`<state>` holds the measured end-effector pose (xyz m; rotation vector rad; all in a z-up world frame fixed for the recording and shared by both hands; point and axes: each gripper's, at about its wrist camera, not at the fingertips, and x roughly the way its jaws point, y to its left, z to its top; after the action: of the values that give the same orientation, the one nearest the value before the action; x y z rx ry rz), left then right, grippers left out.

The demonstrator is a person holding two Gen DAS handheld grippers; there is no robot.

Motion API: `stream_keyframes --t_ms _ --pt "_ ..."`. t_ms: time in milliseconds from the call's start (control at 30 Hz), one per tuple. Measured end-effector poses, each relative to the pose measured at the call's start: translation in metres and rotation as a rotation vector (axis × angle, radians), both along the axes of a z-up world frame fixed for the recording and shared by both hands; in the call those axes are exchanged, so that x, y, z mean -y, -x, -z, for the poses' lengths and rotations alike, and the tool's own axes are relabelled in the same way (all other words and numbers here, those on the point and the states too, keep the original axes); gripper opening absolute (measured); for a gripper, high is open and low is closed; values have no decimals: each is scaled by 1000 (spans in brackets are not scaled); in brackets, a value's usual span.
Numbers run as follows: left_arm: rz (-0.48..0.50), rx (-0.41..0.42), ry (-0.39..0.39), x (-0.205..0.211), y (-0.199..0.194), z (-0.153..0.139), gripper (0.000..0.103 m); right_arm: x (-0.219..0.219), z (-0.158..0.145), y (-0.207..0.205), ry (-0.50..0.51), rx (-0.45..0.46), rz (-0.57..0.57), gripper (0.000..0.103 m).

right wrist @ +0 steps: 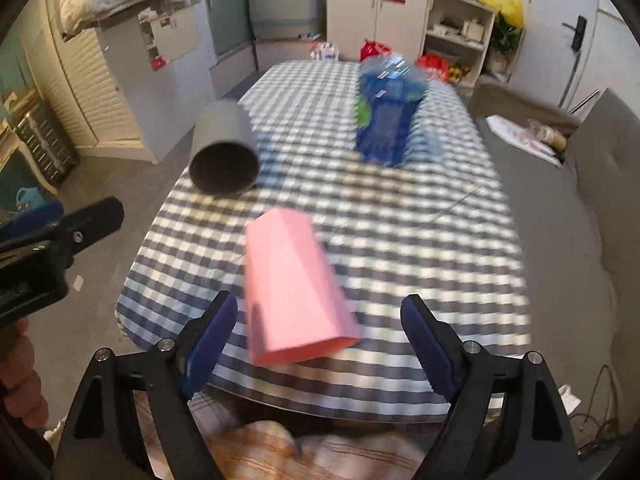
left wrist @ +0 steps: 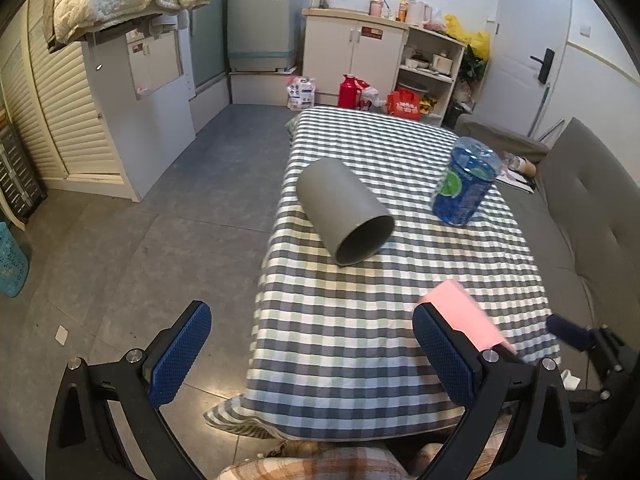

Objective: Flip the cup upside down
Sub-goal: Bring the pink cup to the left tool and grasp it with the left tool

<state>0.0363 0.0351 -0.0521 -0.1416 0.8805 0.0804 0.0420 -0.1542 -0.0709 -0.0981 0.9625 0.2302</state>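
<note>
A grey cup (left wrist: 345,212) lies on its side near the left edge of a table covered in a grey-and-white checked cloth (left wrist: 360,320), its open mouth turned toward the near end. The left gripper (left wrist: 312,354) hangs over the floor and the table's near-left corner, its blue-padded fingers (left wrist: 180,356) spread wide with nothing between them.

Nearer the front edge, a pink cup (right wrist: 294,292) also lies on its side on the cloth, its mouth facing the near edge; from the left wrist camera only part of it shows, behind the left gripper's right-hand finger. The right gripper (right wrist: 320,344) hovers above the near end with its fingers set wide apart, the pink cup seen between them but not touched by either pad. That view is blurred, so finer detail is lost.

Farther back and to the right stands a blue plastic bottle (left wrist: 466,182) with a green mark on its label, well apart from both cups. A grey sofa (left wrist: 592,208) runs along the table's right side.
</note>
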Motion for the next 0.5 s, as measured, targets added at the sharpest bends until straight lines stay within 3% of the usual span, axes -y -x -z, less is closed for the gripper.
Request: stream_keyframes --t_ms 300,500 --pt "63 -91 89 45 -18 9 103 70 -27 -9 14 81 120 84" --pt "109 -151 95 74 -39 25 102 87 -18 -24 4 83 119 84"
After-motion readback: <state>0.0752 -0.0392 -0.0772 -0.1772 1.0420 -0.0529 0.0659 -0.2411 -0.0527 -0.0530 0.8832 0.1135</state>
